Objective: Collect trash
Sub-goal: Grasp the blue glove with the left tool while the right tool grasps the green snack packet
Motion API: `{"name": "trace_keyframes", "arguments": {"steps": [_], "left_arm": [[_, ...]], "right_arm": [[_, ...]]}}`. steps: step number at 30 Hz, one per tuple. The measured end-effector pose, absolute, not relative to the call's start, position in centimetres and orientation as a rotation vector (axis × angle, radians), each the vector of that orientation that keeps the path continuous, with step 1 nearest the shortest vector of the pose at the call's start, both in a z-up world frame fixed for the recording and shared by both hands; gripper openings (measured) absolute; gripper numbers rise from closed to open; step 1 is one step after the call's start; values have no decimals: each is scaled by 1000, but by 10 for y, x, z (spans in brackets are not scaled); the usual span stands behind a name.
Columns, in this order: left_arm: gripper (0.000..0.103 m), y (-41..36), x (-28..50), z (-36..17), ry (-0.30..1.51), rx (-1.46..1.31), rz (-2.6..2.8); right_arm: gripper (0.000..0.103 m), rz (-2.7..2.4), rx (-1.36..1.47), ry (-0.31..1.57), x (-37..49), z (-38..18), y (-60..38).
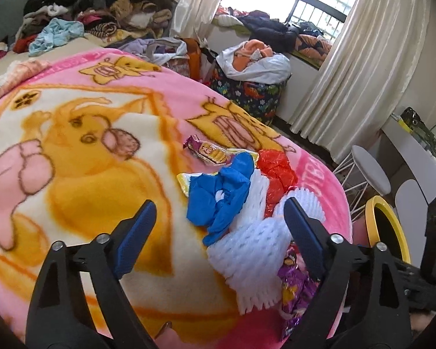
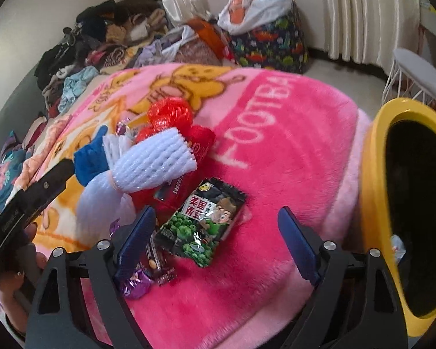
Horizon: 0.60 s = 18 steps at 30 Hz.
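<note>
A heap of trash lies on the pink cartoon blanket [image 1: 72,145]. It holds a blue plastic bag [image 1: 221,192], white foam netting [image 1: 253,247], crumpled red plastic [image 1: 276,171] and purple snack wrappers [image 1: 206,151]. My left gripper [image 1: 219,209] hovers open just above the blue bag and netting, touching nothing. In the right wrist view a green-pea snack packet [image 2: 203,224] lies flat between the fingers of my open right gripper [image 2: 216,212], pads apart from it. Beside it are the netting [image 2: 154,160], a red wrapper [image 2: 171,195] and a purple wrapper [image 2: 136,285].
A yellow bin [image 2: 375,203] with a dark inside stands against the bed's right edge. Clothes [image 1: 101,5] are piled at the bed's far end. A dinosaur-print storage bag [image 1: 247,93], a white stool [image 1: 369,168] and curtains [image 1: 363,72] stand beyond. A hand [image 2: 14,276] holds the left gripper.
</note>
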<state>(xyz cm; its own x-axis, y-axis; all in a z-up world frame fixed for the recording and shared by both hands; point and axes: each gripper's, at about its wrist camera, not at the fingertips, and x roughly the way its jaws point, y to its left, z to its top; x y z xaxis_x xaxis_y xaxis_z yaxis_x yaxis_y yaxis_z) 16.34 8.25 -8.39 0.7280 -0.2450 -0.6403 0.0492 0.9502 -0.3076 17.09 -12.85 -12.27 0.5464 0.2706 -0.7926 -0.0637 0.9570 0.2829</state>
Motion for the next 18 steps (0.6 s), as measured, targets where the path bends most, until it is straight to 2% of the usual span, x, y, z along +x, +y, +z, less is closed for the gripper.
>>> {"name": "trace_keyframes", "arguments": {"steps": [4, 6, 7, 8, 9, 10, 12, 18], "left_arm": [[65, 75, 176, -87, 756, -269, -156], [58, 73, 183, -91, 780, -269, -149], [49, 73, 186, -94, 795, -270, -144], [36, 74, 188, -96, 806, -273, -144], [30, 74, 189, -99, 816, -275, -142], [27, 74, 188, -100, 817, -277, -144], [20, 74, 185, -101, 812, -283, -154], [9, 77, 169, -91, 759, -283, -143]], "right_arm": [[75, 194, 263, 1050, 181, -137, -122], [65, 184, 284, 1086, 184, -146, -123], [61, 188, 300, 1092, 184, -148, -124], [50, 191, 310, 1091, 183, -149, -125], [39, 201, 319, 1089, 181, -149, -127], [38, 214, 336, 1089, 181, -149, -129], [28, 230, 365, 1080, 177, -148, -135], [16, 257, 413, 1026, 165, -138, -145]]}}
